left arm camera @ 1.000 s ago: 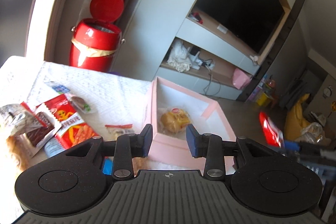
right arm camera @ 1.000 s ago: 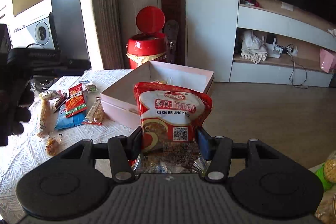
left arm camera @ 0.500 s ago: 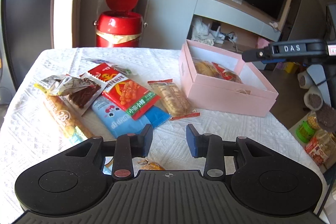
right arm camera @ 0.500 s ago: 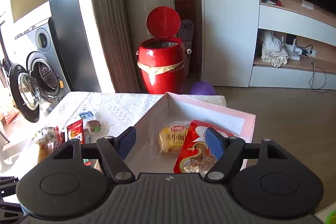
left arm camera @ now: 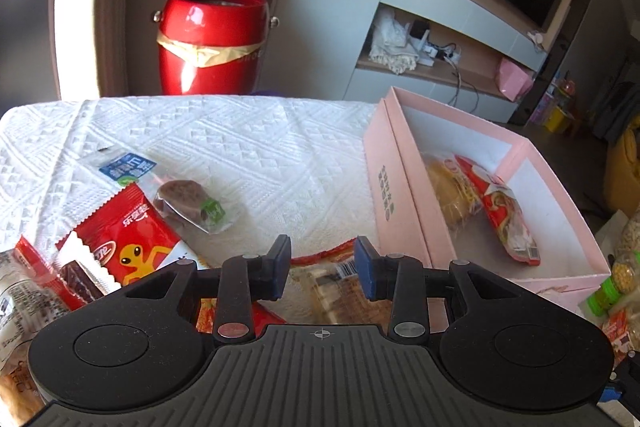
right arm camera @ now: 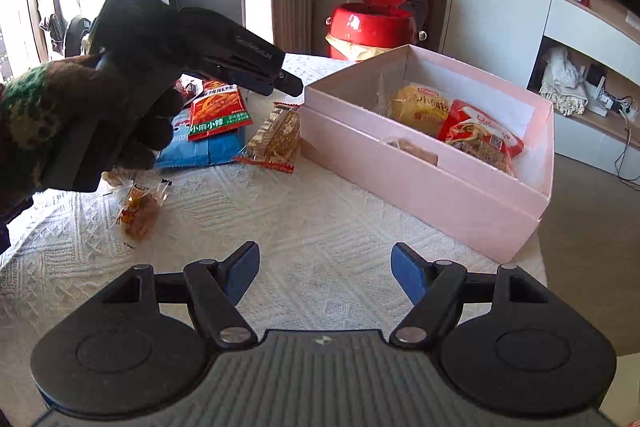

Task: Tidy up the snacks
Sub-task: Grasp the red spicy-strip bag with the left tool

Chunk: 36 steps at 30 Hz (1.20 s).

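A pink box (right arm camera: 420,171) stands on the white cloth and holds a yellow bread pack (right arm camera: 420,103) and a red noodle packet (right arm camera: 480,135). In the left wrist view the same pink box (left arm camera: 400,187) is at the right. My left gripper (left arm camera: 323,269) hovers over a clear cracker pack (left arm camera: 340,283), jaws partly apart, pads touching nothing. From the right wrist view, the left gripper (right arm camera: 288,83) is held by a gloved hand above the cracker pack (right arm camera: 278,135). My right gripper (right arm camera: 324,271) is open and empty above bare cloth in front of the box.
Loose snacks lie left of the box: a red chilli packet (right arm camera: 218,107), a blue packet (right arm camera: 200,147), an orange sweet (right arm camera: 138,211) and a brown wrapped sweet (left arm camera: 188,199). A red bin (left arm camera: 210,39) stands behind the table. Jars (left arm camera: 616,279) crowd the right edge.
My right gripper opened, left the red packet in the box and drew back from it. My left gripper swung away, then came down over the cracker pack.
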Available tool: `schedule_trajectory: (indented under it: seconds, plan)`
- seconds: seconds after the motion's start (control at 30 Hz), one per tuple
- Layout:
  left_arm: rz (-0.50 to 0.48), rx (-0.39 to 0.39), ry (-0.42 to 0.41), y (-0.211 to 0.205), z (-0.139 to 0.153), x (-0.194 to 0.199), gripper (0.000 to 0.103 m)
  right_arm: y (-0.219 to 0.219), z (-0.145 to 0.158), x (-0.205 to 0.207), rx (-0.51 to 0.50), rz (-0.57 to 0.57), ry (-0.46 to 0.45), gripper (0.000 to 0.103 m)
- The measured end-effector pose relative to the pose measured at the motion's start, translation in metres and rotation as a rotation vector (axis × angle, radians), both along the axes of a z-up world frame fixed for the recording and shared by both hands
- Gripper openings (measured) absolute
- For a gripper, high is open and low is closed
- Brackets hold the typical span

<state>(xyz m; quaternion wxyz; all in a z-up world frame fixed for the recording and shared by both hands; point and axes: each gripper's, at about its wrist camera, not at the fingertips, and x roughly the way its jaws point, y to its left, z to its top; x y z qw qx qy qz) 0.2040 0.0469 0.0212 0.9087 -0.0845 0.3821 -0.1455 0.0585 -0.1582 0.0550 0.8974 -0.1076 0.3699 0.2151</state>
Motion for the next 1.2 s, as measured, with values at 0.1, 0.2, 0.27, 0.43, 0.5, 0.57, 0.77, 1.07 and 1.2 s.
schedule_trajectory:
  seconds: [0.1,0.2,0.27,0.43,0.5,0.57,0.77,1.07,1.2]
  plan:
    - [-0.052,-0.056,0.032,0.002,-0.003,-0.015,0.038,0.004,-0.007,-0.003,0.004,0.013,0.012,0.074]
    - [-0.066,-0.057,0.046,0.003,-0.004,-0.045,0.040,0.003,-0.004,-0.006,0.016,0.022,-0.006,0.074]
    - [-0.070,-0.076,0.062,0.007,-0.003,-0.063,0.040,0.003,-0.001,-0.007,0.023,0.031,-0.011,0.074]
    - [-0.095,-0.161,0.104,0.019,0.000,-0.106,0.040,0.010,-0.001,-0.010,0.033,0.056,-0.008,0.074]
    - [-0.087,-0.149,0.083,0.026,0.004,-0.125,0.040,0.014,-0.002,-0.011,0.034,0.066,-0.002,0.074]
    - [-0.065,-0.131,0.058,0.032,0.008,-0.138,0.040,0.018,-0.004,-0.012,0.031,0.076,0.002,0.074]
    - [0.166,-0.045,-0.066,0.068,0.026,-0.168,0.040,0.026,-0.007,-0.013,0.014,0.085,0.000,0.074]
    - [0.453,-0.156,-0.090,0.158,0.043,-0.110,0.040,0.030,-0.018,-0.013,-0.001,0.077,0.012,0.074]
    - [0.505,-0.184,-0.074,0.172,0.047,-0.062,0.040,0.031,-0.022,-0.015,0.012,0.063,-0.009,0.074]
